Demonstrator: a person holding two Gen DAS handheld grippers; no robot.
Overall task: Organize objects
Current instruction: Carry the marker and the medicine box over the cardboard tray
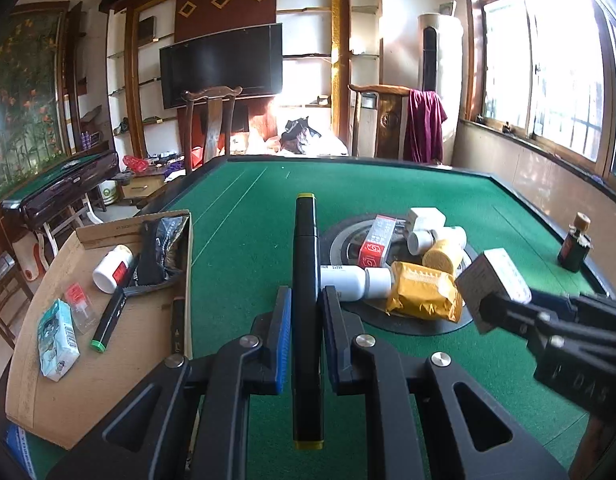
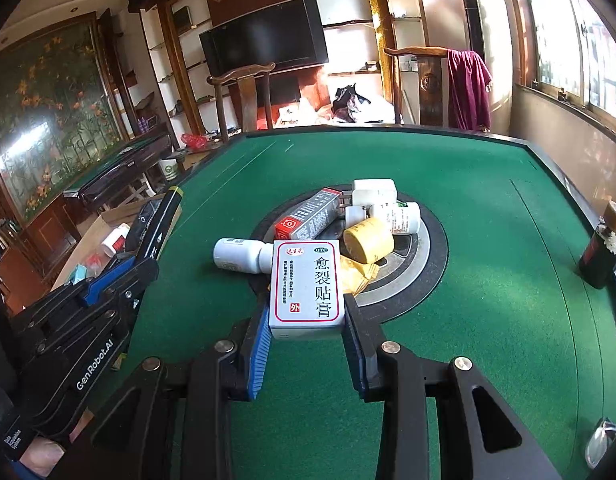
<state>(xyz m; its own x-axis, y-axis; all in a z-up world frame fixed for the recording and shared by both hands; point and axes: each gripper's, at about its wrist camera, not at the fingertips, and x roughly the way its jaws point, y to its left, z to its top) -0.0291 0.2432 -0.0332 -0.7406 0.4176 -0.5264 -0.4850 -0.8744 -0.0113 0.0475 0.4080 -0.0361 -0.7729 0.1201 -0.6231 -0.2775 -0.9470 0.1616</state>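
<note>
My left gripper (image 1: pixel 304 300) is shut on a black marker with yellow ends (image 1: pixel 306 320), held above the green table just right of the cardboard box (image 1: pixel 88 384). The marker also shows in the right wrist view (image 2: pixel 160 228). My right gripper (image 2: pixel 306 320) is shut on a white medicine box with Chinese print (image 2: pixel 307 286), lifted above the pile; the box also shows in the left wrist view (image 1: pixel 493 280). The pile on the table's round centre disc (image 2: pixel 427 264) holds a white bottle (image 2: pixel 244 255), a red-and-grey box (image 2: pixel 308 216), a yellow-capped jar (image 2: pixel 367 240) and a yellow packet (image 1: pixel 423 296).
The cardboard box holds a white bottle with red label (image 1: pixel 112 268), a green-ended marker (image 1: pixel 110 316), a tissue pack (image 1: pixel 56 340) and a black pouch (image 1: pixel 160 248). A dark bottle (image 2: pixel 601 254) stands at the table's right edge. Wooden chairs (image 1: pixel 212 120) stand behind the table.
</note>
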